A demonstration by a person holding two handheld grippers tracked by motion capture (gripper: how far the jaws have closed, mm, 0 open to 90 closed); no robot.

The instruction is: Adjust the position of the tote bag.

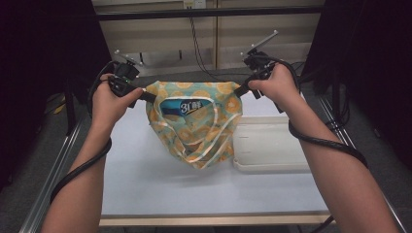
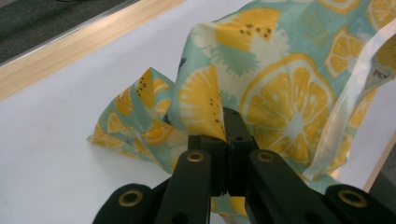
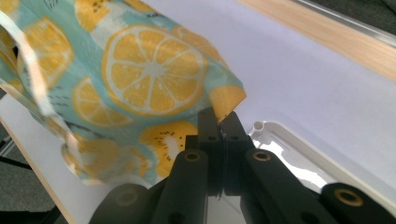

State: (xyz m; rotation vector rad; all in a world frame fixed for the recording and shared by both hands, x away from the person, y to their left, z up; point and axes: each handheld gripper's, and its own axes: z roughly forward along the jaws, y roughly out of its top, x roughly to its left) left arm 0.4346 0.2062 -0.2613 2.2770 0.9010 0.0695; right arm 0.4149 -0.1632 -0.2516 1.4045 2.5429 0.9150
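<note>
A teal cloth bag printed with orange slices hangs stretched between my two grippers above the white table. Its mouth faces up, and a blue-and-white packet shows inside. My left gripper is shut on the bag's left top corner, my right gripper on the right top corner. In both gripper views the black jaws meet with the fabric edge pinched between them. The bag's bottom sags toward the table.
A white plastic tray lies on the table just right of the bag, below my right forearm. The table's wooden front edge runs along the near side. Metal frame rails and cables flank the table; dark curtains stand at both sides.
</note>
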